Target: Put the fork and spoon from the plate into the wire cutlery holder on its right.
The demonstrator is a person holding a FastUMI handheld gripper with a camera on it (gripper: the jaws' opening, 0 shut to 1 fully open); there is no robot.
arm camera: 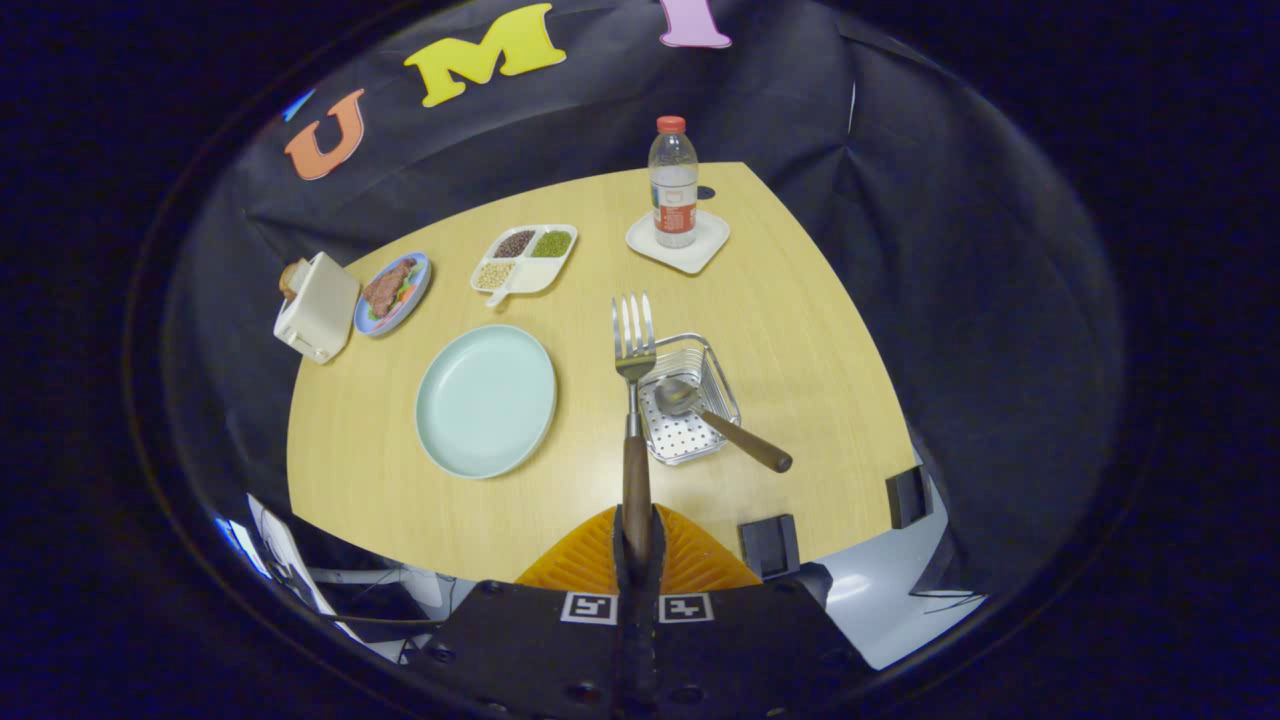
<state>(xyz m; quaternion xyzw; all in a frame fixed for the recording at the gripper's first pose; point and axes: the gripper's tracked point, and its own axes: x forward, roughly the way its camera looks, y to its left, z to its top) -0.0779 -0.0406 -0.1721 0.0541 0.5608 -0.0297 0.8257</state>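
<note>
The gripper (637, 548) is holding the fork (634, 400) by the lower end of its handle, both fingers pressing on it from either side, so the fork is pointing straight ahead along the fingers with its tines up and away. Gripping it that far back is leaving the whole metal head free – probably so the head can be tipped down into the holder without the fingers meeting the wire.

The fork is hanging above the table (820, 330), its tines sitting just beside the left rim of the wire cutlery holder (690, 405). How high it is riding over the holder is hard to judge from here.

The spoon (715, 420) is already lying in the holder, bowl down on the perforated floor and handle leaning out over the near right corner – so half the job looks done. The plate (485, 400) to the left of the holder is standing bare.

The fork is looking slim, with four bright metal tines, a thin metal neck and a dark brown wooden handle matching the spoon's.

Further back, a toaster (315, 305), a small plate of food (393, 292), a divided dish of beans (525, 260) and a bottle (673, 182) on a white coaster (680, 255) are sitting well apart from the work
</note>
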